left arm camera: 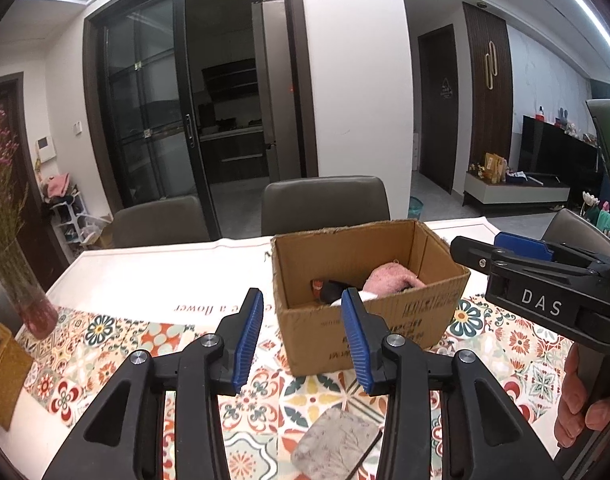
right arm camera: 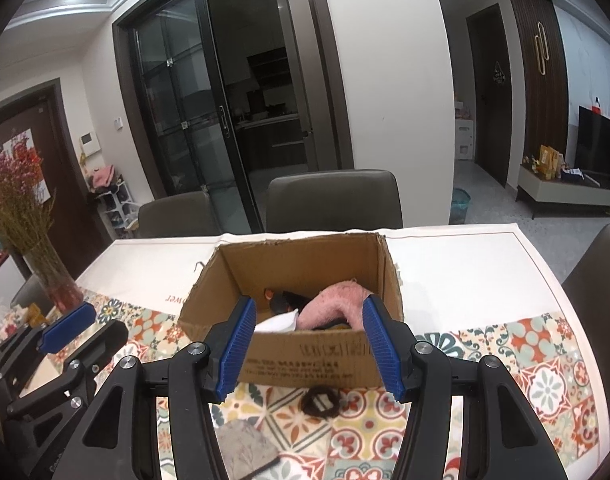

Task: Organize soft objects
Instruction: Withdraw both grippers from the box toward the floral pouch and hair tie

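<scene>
Both grippers empty, fingers apart: grey cloth (left arm camera: 337, 444) lies flat on table, near side of cardboard box (left arm camera: 369, 320), just below left gripper (left arm camera: 303, 340); dark hair tie (right arm camera: 320, 400) nearer right gripper (right arm camera: 311, 344); pink plush (right arm camera: 337, 306) already boxed.

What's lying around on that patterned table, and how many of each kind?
Cardboard box: 1
Pink plush thing in the box: 1
Dark toy in the box: 1
White cloth in the box: 1
Grey pad: 1
Dark hair tie: 1
Vase of dried flowers: 1
Total: 7
</scene>
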The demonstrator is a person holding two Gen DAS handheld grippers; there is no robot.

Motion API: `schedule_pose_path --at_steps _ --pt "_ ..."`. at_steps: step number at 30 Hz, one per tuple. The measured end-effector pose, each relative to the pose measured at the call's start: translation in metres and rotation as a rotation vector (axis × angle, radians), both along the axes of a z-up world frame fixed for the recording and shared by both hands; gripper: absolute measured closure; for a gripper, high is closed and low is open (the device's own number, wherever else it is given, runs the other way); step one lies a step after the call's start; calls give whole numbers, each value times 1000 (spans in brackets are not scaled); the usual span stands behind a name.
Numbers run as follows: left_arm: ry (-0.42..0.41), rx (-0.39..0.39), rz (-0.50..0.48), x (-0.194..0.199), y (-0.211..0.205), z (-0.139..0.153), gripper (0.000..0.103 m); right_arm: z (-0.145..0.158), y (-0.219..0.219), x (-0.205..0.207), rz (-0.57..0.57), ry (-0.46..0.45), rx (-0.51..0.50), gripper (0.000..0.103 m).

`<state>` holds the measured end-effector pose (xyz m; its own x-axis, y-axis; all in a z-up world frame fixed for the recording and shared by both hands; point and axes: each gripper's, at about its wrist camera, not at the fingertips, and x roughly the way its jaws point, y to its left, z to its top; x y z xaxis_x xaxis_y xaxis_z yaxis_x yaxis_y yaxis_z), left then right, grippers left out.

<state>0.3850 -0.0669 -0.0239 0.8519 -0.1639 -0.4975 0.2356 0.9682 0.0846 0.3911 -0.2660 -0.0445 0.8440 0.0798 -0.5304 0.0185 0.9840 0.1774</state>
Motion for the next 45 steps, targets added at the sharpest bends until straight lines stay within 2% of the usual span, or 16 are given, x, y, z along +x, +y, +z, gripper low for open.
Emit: schedule_pose_path --at_steps 11,15,21,31,45 --pt "17 8 86 -34 13 -14 58 -5 9 -27 14 -8 -14 46" --pt "28 3 107 -44 18 -22 58 -9 11 -35 19 -9 -17 37" --pt "52 -9 140 -58 22 -37 58 -18 15 -43 32 -3 -26 37" --pt "103 -26 169 -69 20 -64 58 -41 12 -48 55 33 -37 37" --pt "194 -52 210 -62 23 -110 58 -82 16 -39 80 95 -50 37"
